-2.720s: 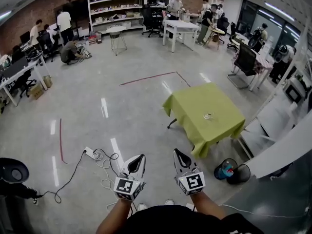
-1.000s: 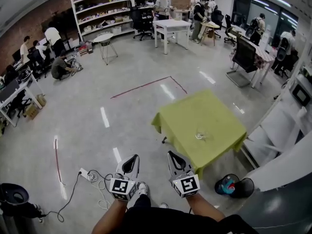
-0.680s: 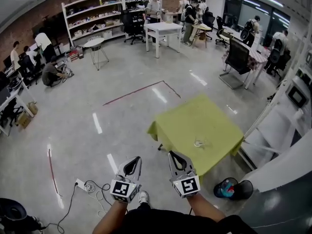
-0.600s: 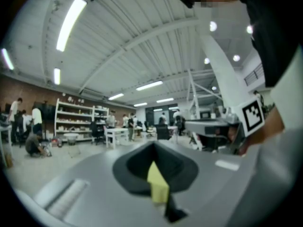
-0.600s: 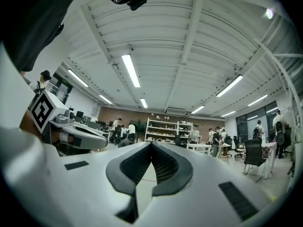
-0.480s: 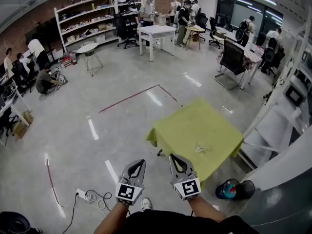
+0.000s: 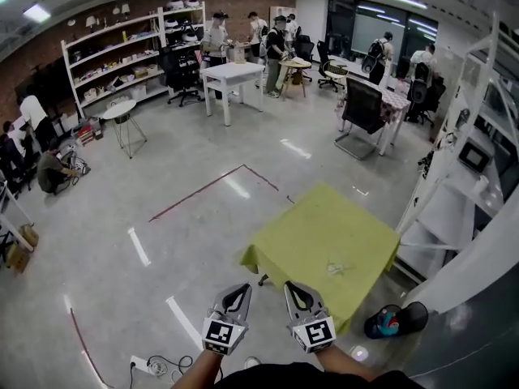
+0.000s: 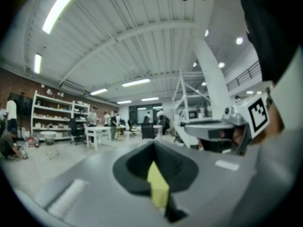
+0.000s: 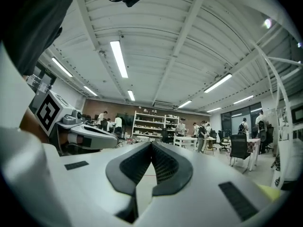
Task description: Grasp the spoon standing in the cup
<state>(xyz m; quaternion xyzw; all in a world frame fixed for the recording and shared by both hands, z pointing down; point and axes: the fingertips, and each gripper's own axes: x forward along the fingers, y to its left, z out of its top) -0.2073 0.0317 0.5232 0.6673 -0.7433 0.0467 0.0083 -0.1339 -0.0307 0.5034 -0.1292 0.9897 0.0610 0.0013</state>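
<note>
A small clear cup [image 7: 336, 269] stands on a table with a yellow-green cloth [image 7: 312, 233]; it is too small to make out the spoon in it. Both grippers are held side by side low in the head view, short of the table's near corner and apart from the cup. My left gripper [image 7: 242, 287] is shut with nothing in it; in its own view [image 8: 154, 143] a strip of the cloth [image 8: 157, 189] shows through the hollow behind the tips. My right gripper [image 7: 290, 285] is also shut and empty [image 9: 152, 144], pointing across the room.
A black bin [image 7: 395, 321] with colourful contents sits on the floor right of the table. A white rack [image 7: 454, 209] stands along the right. A power strip with cable [image 7: 148, 367] lies at lower left. Red tape [image 7: 215, 185], desks, chairs and people fill the far room.
The view has moved toward the green table, which now lies just ahead of the grippers. Both grippers stay shut and side by side.
</note>
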